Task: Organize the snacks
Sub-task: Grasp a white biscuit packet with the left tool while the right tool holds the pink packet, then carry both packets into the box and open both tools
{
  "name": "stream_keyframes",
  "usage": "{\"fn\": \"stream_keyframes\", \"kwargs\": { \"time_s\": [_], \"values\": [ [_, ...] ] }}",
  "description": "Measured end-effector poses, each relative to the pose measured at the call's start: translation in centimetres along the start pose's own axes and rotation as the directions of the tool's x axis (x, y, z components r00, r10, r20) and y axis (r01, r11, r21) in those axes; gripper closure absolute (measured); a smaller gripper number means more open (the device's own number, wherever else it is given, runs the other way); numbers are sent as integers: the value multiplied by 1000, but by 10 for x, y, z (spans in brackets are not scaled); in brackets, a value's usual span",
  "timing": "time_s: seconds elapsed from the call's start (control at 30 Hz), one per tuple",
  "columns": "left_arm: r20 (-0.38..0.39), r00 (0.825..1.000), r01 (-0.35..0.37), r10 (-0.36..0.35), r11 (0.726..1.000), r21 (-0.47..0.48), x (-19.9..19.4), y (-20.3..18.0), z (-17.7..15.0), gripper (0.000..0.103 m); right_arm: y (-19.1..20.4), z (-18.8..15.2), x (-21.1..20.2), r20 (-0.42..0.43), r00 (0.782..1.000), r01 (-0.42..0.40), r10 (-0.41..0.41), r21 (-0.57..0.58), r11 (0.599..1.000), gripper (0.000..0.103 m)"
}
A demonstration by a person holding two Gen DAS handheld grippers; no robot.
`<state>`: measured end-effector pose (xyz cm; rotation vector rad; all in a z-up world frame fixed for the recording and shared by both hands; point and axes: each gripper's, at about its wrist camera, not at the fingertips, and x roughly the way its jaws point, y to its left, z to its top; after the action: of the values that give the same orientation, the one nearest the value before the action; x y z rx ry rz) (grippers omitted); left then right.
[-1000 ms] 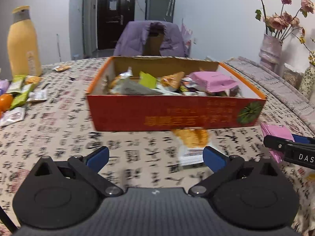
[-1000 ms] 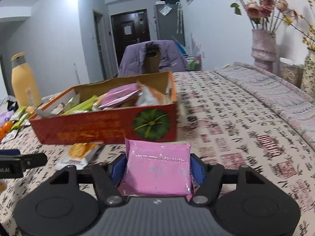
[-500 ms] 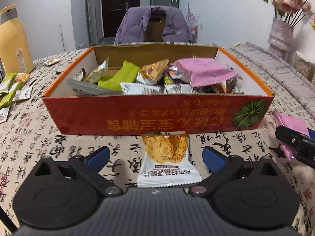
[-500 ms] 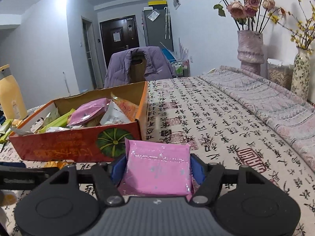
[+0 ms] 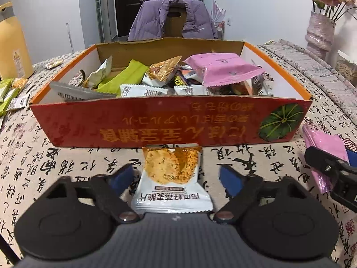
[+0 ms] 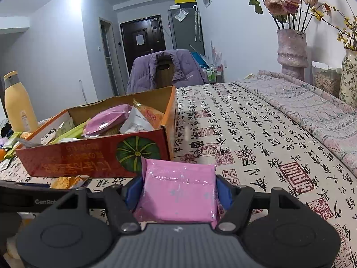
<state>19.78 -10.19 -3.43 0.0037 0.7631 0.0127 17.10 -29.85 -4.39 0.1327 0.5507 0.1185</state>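
Closing left gripper [image 5: 176,177] straddles cracker packet [image 5: 171,178], pads not touching; right gripper [image 6: 178,189] clamps pink packet [image 6: 178,195]; red box [image 5: 169,122] just ahead.

The counter [image 5: 256,163] is covered by a pale cloth printed with black calligraphy and red seals. A red cardboard box [image 5: 169,122] full of wrapped snacks stands on it. A white and orange cracker packet [image 5: 170,178] lies flat just in front of the box's near wall. At the left edge stand a yellow bottle [image 6: 19,102] and a scatter of small green and white packets [image 5: 11,96]. A folded patterned blanket [image 6: 312,105] lies along the right side, with two vases [image 6: 292,51] beyond it.
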Motion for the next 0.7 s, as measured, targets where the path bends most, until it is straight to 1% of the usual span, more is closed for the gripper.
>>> {"fn": "stream_keyframes", "kwargs": {
  "time_s": [0.07, 0.1, 0.17, 0.23, 0.47, 0.7],
  "values": [
    [9, 1000, 8, -8, 1000, 9, -3, -2, 0, 44, 0, 0, 0, -2, 1000, 0, 0, 1, 1000, 35],
    [14, 1000, 16, -16, 1000, 15, -4, -2, 0, 50, 0, 0, 0, -1, 1000, 0, 0, 0, 1000, 35],
    [15, 999, 27, -28, 999, 20, -6, -2, 0, 55, 0, 0, 0, -1, 1000, 1, -1, 0, 1000, 35],
    [22, 999, 28, -29, 999, 25, -7, -1, -2, 57, 0, 0, 0, 0, 1000, 2, -2, -1, 1000, 35],
    [48, 998, 34, -35, 999, 28, -20, 3, -9, 59, 4, -1, -6, 25, 1000, 6, -5, -24, 1000, 35],
    [141, 989, 32, -35, 999, 24, -50, 13, -11, 59, 14, -4, -15, 29, 999, -23, 24, -42, 999, 35]
  ]
}}
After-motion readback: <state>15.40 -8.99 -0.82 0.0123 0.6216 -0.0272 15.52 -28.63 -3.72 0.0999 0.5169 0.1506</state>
